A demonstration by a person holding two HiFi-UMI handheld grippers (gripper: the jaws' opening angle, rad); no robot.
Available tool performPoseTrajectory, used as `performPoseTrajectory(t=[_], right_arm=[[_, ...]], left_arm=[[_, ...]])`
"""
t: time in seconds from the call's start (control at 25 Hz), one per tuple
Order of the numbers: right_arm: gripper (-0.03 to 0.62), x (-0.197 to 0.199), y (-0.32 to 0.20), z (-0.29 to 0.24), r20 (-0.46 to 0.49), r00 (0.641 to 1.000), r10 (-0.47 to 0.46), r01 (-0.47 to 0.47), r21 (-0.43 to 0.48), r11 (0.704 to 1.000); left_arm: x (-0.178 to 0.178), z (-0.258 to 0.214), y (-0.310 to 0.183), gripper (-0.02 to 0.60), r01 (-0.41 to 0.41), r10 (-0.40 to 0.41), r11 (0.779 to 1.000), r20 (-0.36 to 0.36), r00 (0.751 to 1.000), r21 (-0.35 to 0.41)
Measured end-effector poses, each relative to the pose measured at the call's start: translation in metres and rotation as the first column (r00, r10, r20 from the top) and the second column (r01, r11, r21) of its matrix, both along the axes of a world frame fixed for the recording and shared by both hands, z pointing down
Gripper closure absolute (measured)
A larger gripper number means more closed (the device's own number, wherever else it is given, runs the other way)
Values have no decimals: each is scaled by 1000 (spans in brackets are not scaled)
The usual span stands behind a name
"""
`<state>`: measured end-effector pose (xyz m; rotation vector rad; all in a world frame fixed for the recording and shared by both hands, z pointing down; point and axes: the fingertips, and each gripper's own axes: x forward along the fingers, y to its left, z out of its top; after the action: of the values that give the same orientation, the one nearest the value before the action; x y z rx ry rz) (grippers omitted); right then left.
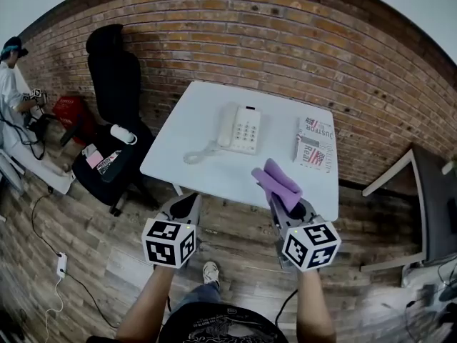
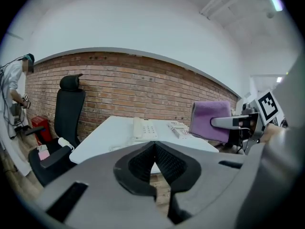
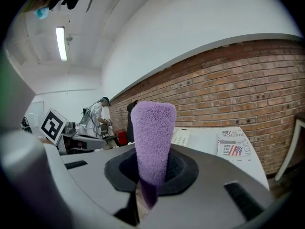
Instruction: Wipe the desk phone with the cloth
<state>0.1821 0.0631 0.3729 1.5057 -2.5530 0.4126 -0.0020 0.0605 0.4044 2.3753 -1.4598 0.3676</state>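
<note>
The wiping hasn't begun: the right gripper (image 1: 285,202) is clamped on the purple cloth (image 1: 277,183), which stands up out of its jaws, and it hangs short of the white table's (image 1: 214,171) near edge. The desk phone (image 1: 239,128) sits well beyond, mid-table, handset on its cradle. The left gripper (image 1: 184,207) has its jaws pressed together on nothing (free to steady the phone, I'd guess). The next move calls for carrying the cloth forward and down onto the keypad.

white desk phone (image 1: 240,128) on table, purple cloth (image 1: 277,182) held
</note>
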Motion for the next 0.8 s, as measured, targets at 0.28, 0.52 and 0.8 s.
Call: performPoseTrajectory(t=[0.28, 0.52, 0.8], right_arm=[[549, -12, -54, -2, -19, 998, 58, -58, -19, 998], [549, -25, -87, 0, -39, 995, 93, -94, -35, 995], [549, -27, -119, 2, -35, 989, 145, -146, -44, 988]], left_arm=[[-11, -6, -71, 577, -58, 58, 998, -24, 998, 4], [-19, -4, -110, 577, -104, 103, 995, -44, 994, -2], [-25, 3, -142, 577, -143, 142, 990, -50, 989, -14]])
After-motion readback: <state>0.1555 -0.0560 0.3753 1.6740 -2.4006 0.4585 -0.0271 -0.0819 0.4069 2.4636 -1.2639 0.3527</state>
